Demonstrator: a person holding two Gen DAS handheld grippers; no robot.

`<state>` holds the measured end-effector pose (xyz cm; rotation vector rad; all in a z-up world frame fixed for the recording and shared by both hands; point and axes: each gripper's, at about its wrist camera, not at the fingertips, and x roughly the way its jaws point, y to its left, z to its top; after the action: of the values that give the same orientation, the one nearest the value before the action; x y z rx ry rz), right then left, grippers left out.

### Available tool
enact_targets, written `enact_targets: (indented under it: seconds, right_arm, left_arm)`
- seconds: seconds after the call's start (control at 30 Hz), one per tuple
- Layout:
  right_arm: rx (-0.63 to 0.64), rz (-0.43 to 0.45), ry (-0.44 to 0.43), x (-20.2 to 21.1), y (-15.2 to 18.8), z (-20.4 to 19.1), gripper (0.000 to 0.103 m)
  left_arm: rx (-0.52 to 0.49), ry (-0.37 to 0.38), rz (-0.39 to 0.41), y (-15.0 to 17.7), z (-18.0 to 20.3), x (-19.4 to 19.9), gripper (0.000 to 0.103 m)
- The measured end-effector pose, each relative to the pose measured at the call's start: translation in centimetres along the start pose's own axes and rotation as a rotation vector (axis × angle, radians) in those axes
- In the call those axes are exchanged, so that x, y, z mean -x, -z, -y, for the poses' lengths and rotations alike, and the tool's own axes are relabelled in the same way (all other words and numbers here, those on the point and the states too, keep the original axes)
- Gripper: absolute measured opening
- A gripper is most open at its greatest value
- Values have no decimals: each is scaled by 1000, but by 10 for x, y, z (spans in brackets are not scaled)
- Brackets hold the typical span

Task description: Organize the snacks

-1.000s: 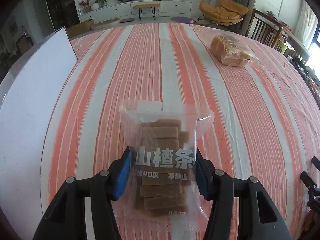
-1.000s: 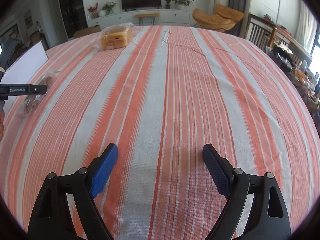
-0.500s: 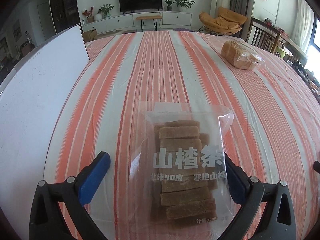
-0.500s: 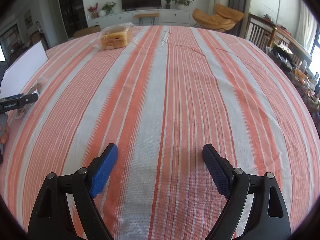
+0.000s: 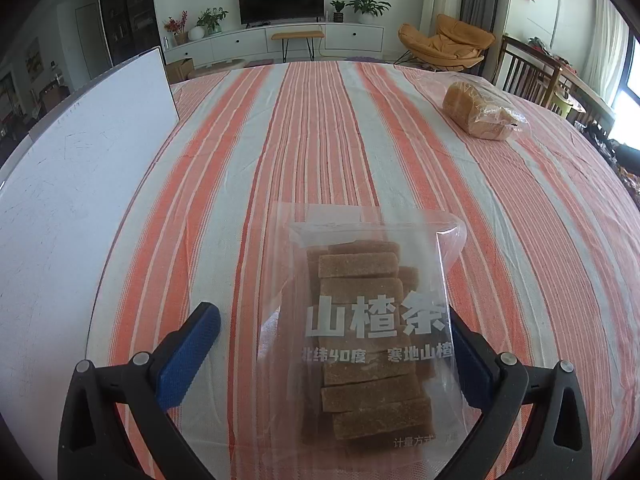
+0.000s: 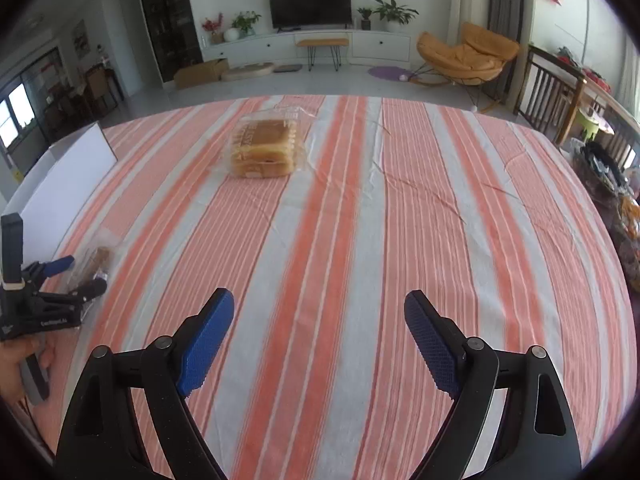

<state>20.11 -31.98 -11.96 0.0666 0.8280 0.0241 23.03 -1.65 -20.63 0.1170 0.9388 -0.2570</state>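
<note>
**A:** Left wrist view first — what have you got?

**B:** My left gripper [image 5: 332, 344] has just let go. A second ago its pads were pinching the clear snack bag [image 5: 370, 332]; the jaws have since swung open to their widest. The bag lies flat on the striped tablecloth [image 5: 320, 140] between the fingers: the left pad stands clear of it, the right pad sits at the bag's edge, and I can't tell if it touches. White board [image 5: 80, 184] off to the left, bagged bread loaf [image 5: 478, 114] far right on the cloth.

**A:** So that one's placed?

**B:** I'd judge so: it's down near the board and released.

**A:** And the right wrist view?

**B:** My right gripper [image 6: 320, 336] is wide open, as before, with nothing between the pads, only cloth. The view has shifted, though: the bread loaf [image 6: 266, 152] now sits nearer the middle, well ahead. At the far left I see my other gripper [image 6: 76, 276] over the bag.

**A:** Meaning?

**B:** Likely the loaf is next, for the right hand.
</note>
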Motion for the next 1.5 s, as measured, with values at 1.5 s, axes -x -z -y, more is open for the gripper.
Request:
enact_targets:
  seconds: [1.5]
  right_arm:
    - [-41, -76, 116, 15, 127, -33, 89]
  left_arm:
    - [-2, -4, 0, -1, 3, 1, 103]
